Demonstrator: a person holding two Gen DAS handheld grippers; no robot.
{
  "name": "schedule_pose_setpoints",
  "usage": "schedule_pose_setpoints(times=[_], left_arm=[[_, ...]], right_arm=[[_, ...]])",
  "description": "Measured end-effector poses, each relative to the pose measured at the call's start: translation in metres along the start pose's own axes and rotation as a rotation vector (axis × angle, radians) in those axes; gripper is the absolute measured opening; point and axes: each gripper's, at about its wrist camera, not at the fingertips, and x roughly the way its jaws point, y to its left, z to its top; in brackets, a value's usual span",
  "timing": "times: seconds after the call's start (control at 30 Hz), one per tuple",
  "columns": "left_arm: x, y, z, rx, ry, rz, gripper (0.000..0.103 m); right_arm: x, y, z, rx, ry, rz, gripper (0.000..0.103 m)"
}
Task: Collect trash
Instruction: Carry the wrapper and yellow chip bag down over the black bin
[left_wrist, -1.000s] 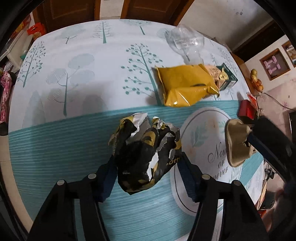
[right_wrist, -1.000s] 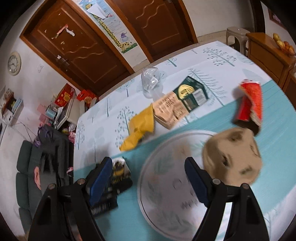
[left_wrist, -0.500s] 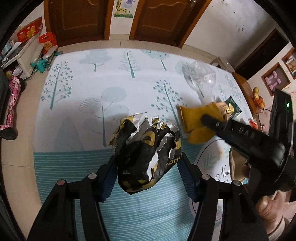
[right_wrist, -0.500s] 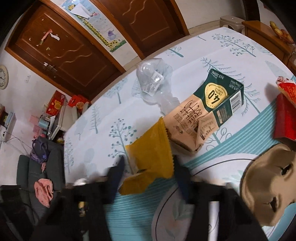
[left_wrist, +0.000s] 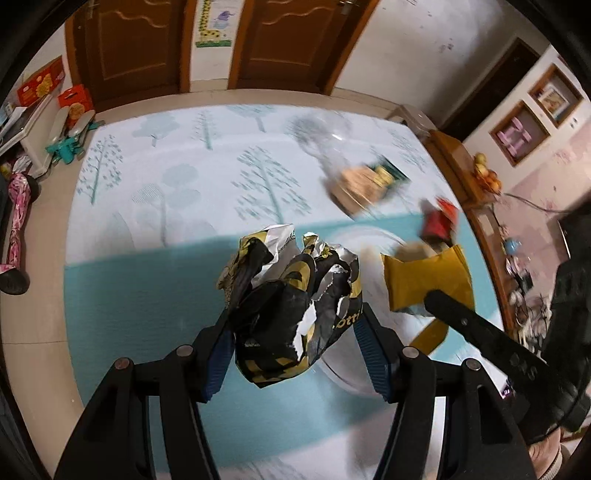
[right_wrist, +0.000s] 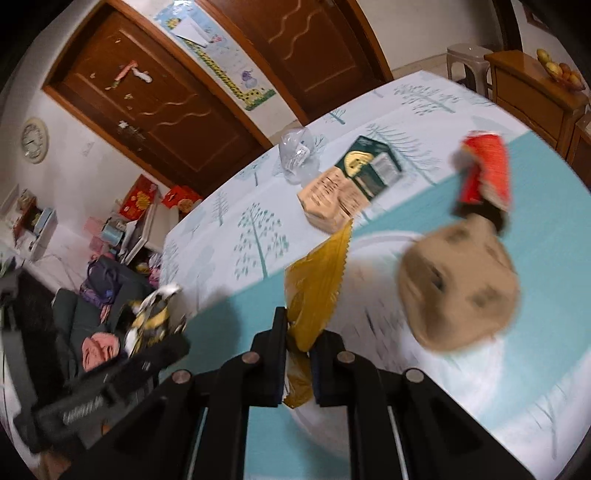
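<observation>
Tree-printed tablecloth (left_wrist: 155, 206) covers the table, with the green-and-tan carton (right_wrist: 351, 184) lying on it. Nearer than the carton, the left gripper (left_wrist: 295, 350) is clamped on a crumpled black-and-gold wrapper (left_wrist: 291, 306). Beside it, the right gripper (right_wrist: 299, 354) pinches a yellow packet (right_wrist: 317, 280) nearly closed, above the cloth.

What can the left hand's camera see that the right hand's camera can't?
Only the left wrist view shows the framed pictures on the wall and the pink patterned bundle on the floor.

Only the right wrist view shows the round white wall clock and the beige plastic stool.

Both show the left gripper shut on the crumpled black-and-gold foil wrapper, the right gripper shut on the yellow snack bag, the crushed red cup and the green-and-tan carton.
</observation>
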Motion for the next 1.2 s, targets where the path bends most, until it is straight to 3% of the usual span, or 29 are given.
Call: schedule_pose_setpoints(times=[0.33,0.67,0.9,1.2], left_arm=[[-0.022,-0.111,-0.111,0.061,0.062,-0.042,0.061],[-0.036,-0.209,-0.229,0.089,0.077,-0.027,0.061],[-0.045,-0.251,-0.296,0.094,0.082,-0.001,0.061],[-0.039,-0.265,-0.346,0.116,0.134,0.042,0.061]], right_arm=[[-0.133,-0.061,-0.094,-0.072,-0.028,0.017,0.010],[-0.229,-0.134,-0.187,-0.132,-0.021,0.001,0.010],[-0.262,-0.169,-0.237,-0.181,0.015,0.012,0.010],[-0.263,-0.203,-0.282,-0.112,0.072,0.041,0.010]])
